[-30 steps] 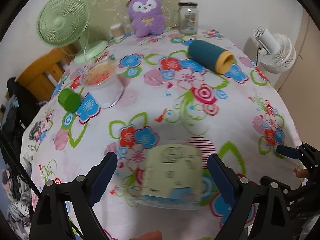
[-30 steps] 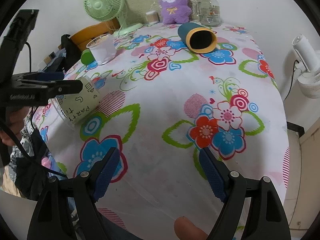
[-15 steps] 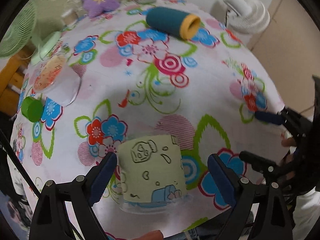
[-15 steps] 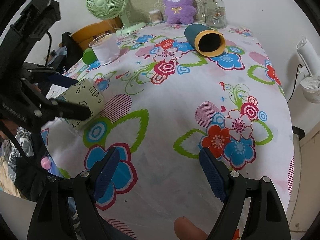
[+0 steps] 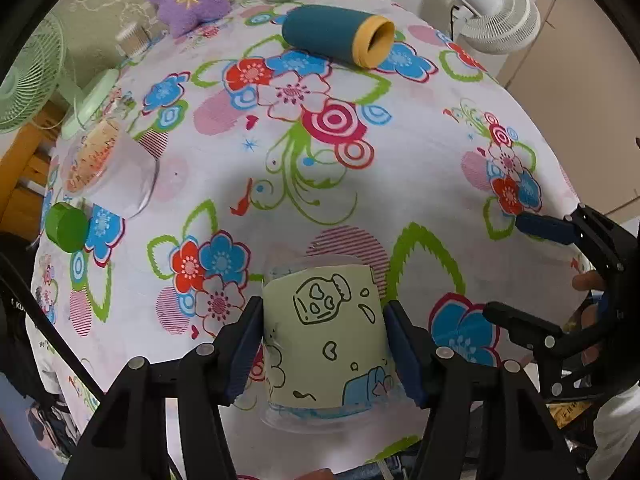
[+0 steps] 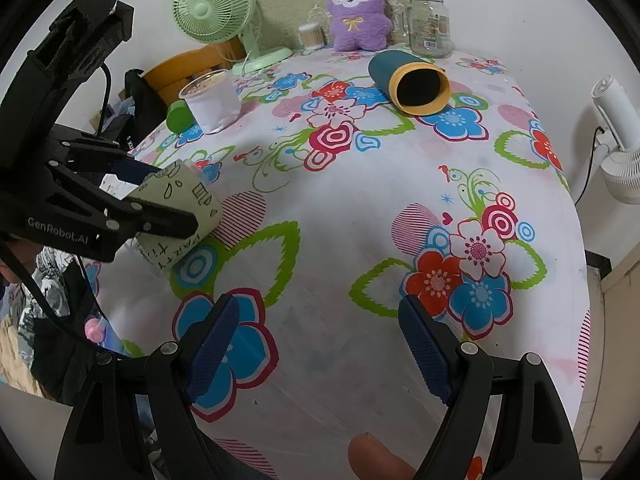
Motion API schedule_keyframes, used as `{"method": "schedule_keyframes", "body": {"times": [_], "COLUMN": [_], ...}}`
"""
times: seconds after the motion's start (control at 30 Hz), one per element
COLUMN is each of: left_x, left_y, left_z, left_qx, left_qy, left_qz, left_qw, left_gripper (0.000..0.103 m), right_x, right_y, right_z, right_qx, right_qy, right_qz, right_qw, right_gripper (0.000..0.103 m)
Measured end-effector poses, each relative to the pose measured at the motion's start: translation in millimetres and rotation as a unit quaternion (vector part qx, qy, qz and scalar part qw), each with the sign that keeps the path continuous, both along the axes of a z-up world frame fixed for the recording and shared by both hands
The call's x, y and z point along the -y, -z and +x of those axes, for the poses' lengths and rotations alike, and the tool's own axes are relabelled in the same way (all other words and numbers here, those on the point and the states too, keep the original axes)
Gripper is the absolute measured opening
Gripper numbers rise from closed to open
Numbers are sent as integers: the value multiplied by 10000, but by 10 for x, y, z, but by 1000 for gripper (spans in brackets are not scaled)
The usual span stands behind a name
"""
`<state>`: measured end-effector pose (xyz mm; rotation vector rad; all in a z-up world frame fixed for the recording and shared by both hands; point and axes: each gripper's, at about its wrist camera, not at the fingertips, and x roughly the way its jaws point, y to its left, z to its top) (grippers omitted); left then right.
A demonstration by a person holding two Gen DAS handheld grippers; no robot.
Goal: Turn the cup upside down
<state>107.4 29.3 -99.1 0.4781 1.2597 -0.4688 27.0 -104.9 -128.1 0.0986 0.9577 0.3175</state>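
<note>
A clear plastic cup with a pale green cartoon sleeve stands near the table's front edge, wide rim toward the camera. My left gripper is shut on its sides, both blue pads pressed against the sleeve. The right wrist view shows the same cup tilted in the left gripper at the left table edge. My right gripper is open and empty above the flowered tablecloth; it also shows at the right of the left wrist view.
A teal tube with a yellow rim lies on its side at the back. A clear plastic cup and a green lid sit at the left. A purple plush, glass jar, green fan and white fan ring the table.
My left gripper has closed from wide open onto the cup's sides and moved in over it. The right gripper has stayed open and nearly still.
</note>
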Motion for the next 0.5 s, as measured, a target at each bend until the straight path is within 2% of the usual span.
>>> {"method": "schedule_keyframes", "body": {"times": [0.1, 0.3, 0.43, 0.5], "left_x": [-28, -149, -274, -338], "left_y": [-54, -252, -345, -380], "left_z": [22, 40, 23, -33], "left_qx": [155, 815, 1438, 1887], "left_qy": [-104, -451, -805, -995], "left_qz": [-89, -456, -660, -751], "left_qw": [9998, 9946, 9841, 9741], "left_gripper": [62, 62, 62, 62], "right_x": [17, 17, -2, -20], "right_y": [-4, -24, -48, -72], "right_z": [-6, -18, -12, -15], "right_qx": [24, 86, 133, 178], "right_qy": [12, 34, 44, 40], "right_qz": [-3, -49, -71, -72], "right_qw": [10000, 9999, 9999, 9998], "right_gripper": [84, 84, 84, 84]}}
